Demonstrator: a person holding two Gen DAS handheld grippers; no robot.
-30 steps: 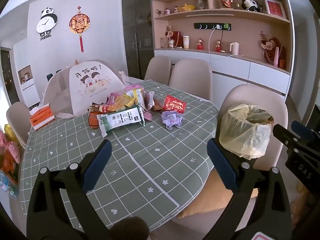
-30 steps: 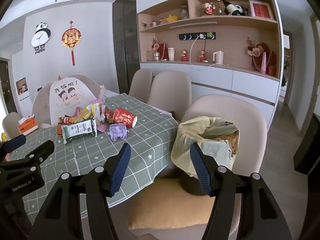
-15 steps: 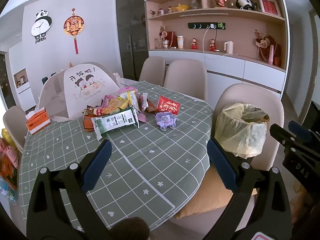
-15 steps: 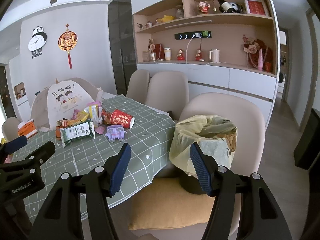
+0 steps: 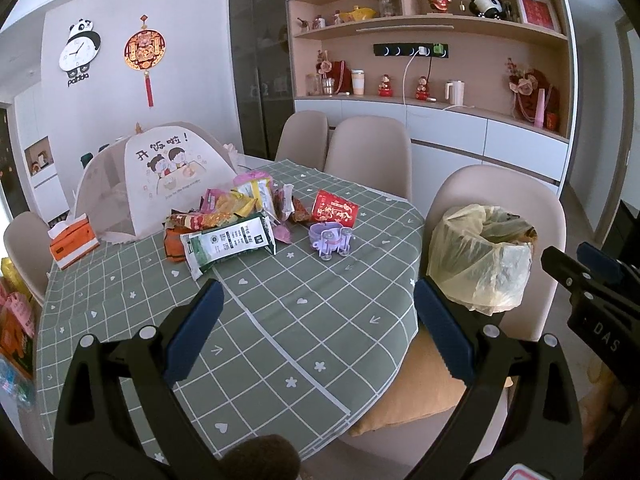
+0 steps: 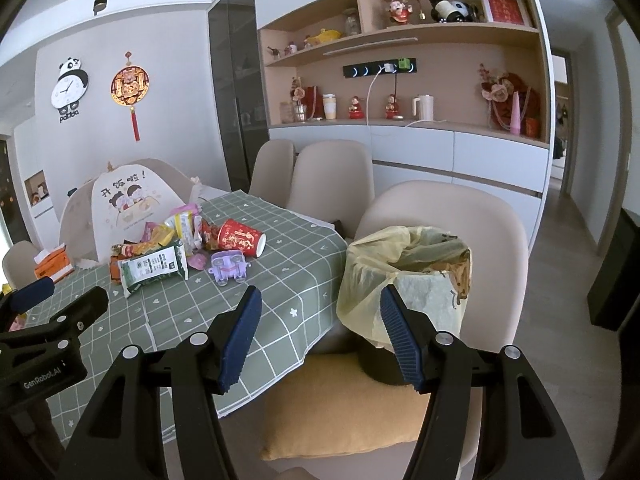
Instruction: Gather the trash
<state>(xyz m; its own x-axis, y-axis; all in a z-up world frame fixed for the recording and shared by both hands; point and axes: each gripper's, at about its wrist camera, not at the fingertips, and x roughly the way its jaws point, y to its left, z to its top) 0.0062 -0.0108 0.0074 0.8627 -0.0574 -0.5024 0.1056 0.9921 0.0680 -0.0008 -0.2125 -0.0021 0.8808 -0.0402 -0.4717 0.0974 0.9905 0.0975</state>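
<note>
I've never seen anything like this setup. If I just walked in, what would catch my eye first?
Probably the heap of bright crumpled snack wrappers in the middle of the green checked tablecloth, with a red paper cup tipped on its side at the heap's right edge. Next, the bin lined with a yellow plastic bag standing on a beige chair, right of the table. Both pairs of blue-padded jaws stand open and hold nothing.

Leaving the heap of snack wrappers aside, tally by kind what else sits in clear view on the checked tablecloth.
Mesh food cover: 1
Orange tissue box: 1
Red paper cup: 1
Purple plastic holder: 1
Total: 4
</note>
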